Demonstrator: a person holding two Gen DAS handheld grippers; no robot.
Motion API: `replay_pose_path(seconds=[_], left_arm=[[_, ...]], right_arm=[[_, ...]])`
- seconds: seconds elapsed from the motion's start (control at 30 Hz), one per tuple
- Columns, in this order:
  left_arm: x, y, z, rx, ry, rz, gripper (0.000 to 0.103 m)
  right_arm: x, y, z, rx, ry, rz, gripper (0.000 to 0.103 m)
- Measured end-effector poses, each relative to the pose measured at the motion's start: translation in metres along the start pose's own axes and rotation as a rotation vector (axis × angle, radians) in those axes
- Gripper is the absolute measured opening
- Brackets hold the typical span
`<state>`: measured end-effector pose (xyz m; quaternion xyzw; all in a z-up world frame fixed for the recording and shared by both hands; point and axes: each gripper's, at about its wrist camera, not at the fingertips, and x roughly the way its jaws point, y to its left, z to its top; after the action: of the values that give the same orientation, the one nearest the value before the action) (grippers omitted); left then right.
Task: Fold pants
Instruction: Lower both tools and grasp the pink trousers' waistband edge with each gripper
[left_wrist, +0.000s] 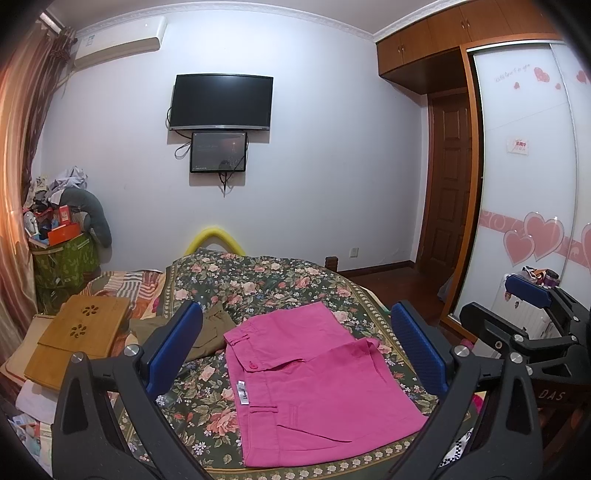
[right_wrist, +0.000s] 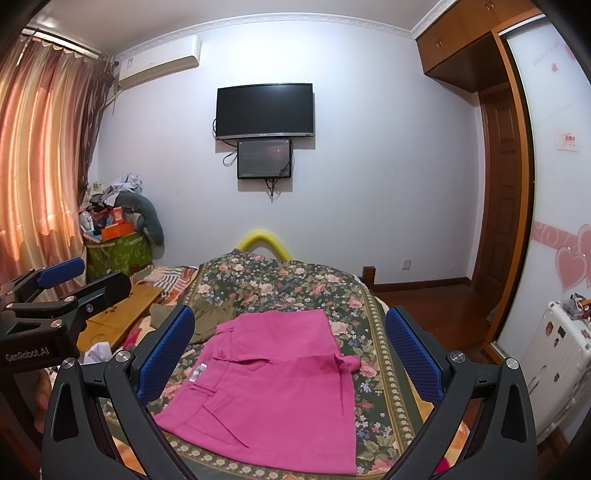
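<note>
Pink pants (left_wrist: 314, 384) lie folded flat on the floral bedspread (left_wrist: 258, 288), waistband to the left with a white tag. They also show in the right wrist view (right_wrist: 273, 387). My left gripper (left_wrist: 295, 347) is open and empty, held above the pants with its blue pads on either side. My right gripper (right_wrist: 291, 350) is open and empty, also above the pants. The right gripper shows at the right edge of the left wrist view (left_wrist: 532, 310). The left gripper shows at the left edge of the right wrist view (right_wrist: 62, 284).
Olive-brown garment (left_wrist: 199, 328) lies left of the pink pants. A wooden lap tray (left_wrist: 77, 336) sits at the bed's left. A green basket with clutter (left_wrist: 62, 258) stands in the corner. A white suitcase (right_wrist: 554, 365) and wardrobe (right_wrist: 554, 184) are at the right.
</note>
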<state>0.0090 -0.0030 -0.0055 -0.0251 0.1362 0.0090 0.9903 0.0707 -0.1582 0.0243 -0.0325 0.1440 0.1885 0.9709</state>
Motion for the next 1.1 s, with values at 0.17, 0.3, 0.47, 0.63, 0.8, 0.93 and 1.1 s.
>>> replay_pose_path(seconds=[0.17,0.3,0.47,0.63,0.8,0.93,1.1], left_arm=[[0.016,0.003,-0.004,0.000,0.036,0.002,0.103],[0.040,0.011,-0.012,-0.015,0.091,0.000,0.103],[0.084,0.025,-0.027,-0.026,0.192,0.016,0.103],[0.144,0.048,-0.052,-0.036,0.334,0.034,0.103],[0.202,0.073,-0.087,-0.055,0.519,0.025,0.102],[0.244,0.094,-0.119,-0.138,0.699,-0.058,0.074],[0.272,0.097,-0.144,-0.133,0.785,-0.069,0.058]], right_arm=[[0.012,0.000,-0.005,-0.003,0.032,-0.004,0.103],[0.032,-0.008,-0.014,0.011,0.085,0.001,0.103],[0.067,-0.021,-0.033,0.016,0.179,-0.021,0.103],[0.104,-0.043,-0.057,0.013,0.293,-0.056,0.103],[0.148,-0.074,-0.087,0.049,0.443,-0.072,0.103],[0.176,-0.096,-0.109,0.090,0.537,-0.053,0.102],[0.203,-0.104,-0.122,0.085,0.599,-0.007,0.084]])
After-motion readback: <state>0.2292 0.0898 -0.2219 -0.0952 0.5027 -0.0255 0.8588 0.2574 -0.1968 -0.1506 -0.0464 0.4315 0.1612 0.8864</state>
